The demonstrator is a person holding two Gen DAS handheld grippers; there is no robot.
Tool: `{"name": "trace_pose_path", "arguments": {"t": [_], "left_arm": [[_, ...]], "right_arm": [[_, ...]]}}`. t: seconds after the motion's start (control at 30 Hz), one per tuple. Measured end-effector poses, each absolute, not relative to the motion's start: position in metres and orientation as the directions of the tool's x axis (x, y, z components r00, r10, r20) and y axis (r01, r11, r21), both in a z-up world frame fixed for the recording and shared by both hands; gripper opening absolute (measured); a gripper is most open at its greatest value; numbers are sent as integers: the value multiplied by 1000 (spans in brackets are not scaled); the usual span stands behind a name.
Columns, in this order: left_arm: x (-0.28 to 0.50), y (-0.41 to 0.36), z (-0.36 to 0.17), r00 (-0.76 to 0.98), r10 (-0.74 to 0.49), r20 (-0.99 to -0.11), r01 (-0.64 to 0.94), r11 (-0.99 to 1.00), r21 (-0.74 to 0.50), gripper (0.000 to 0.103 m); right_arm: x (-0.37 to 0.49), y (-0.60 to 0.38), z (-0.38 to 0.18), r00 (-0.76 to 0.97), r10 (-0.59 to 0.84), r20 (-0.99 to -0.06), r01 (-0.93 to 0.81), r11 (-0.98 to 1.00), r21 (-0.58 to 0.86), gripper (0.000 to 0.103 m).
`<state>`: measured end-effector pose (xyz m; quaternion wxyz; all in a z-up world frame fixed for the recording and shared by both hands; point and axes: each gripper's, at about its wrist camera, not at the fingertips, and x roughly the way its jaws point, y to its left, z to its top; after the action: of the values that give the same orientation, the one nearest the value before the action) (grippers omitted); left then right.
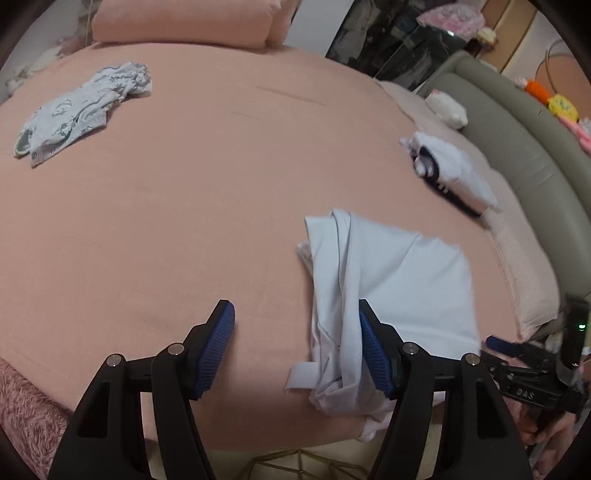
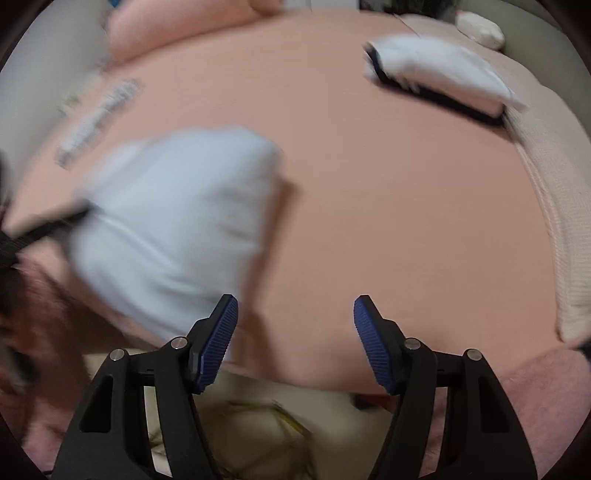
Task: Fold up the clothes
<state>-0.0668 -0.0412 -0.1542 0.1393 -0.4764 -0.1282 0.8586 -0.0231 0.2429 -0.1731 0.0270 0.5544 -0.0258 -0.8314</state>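
A pale blue garment (image 1: 399, 288) lies partly folded on the pink bed (image 1: 207, 192), near its front right edge. It also shows, blurred, in the right wrist view (image 2: 177, 221). My left gripper (image 1: 297, 347) is open and empty; its right finger (image 1: 373, 354) rests against the garment's bunched left fold. My right gripper (image 2: 295, 343) is open and empty, just right of the garment at the bed's front edge; it shows at the far right of the left wrist view (image 1: 524, 369). A crumpled patterned garment (image 1: 81, 110) lies at the far left. A folded white and dark garment (image 1: 450, 173) lies at the right.
Pink pillows (image 1: 184, 20) lie at the head of the bed. A grey padded bed frame (image 1: 517, 147) curves along the right, with a white soft toy (image 1: 447, 107) by it. A light pink blanket (image 2: 550, 184) covers the right edge. A fuzzy pink throw (image 1: 26, 406) hangs at the front.
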Motion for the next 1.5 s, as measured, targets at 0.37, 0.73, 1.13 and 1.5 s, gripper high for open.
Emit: {"name": "trace_pose_path", "arguments": {"t": [0.37,0.73,1.13,1.5], "left_arm": [[-128,42,-148,-509,294,-809,-295,-942,-157,68],[-123,-3,-179,-491,326,-808,-113,-943,-312,68],[-97,-36,-138,-567,455,-687,-135,-874,-467,67],[-94,-79,-161,-557,312,-770,54,-911,-408,65]], "right_arm": [[-100,234,-137,-517,-215,-829,62,-975,214,66],[-106,238,-189,-510,-235,-828,-31,-957,290,70],[-85,244,-158,-568,-213,-795,-45,-956,289,69],[-68,251,-167,-533,-177,-828,-84,-962,260,68]]}}
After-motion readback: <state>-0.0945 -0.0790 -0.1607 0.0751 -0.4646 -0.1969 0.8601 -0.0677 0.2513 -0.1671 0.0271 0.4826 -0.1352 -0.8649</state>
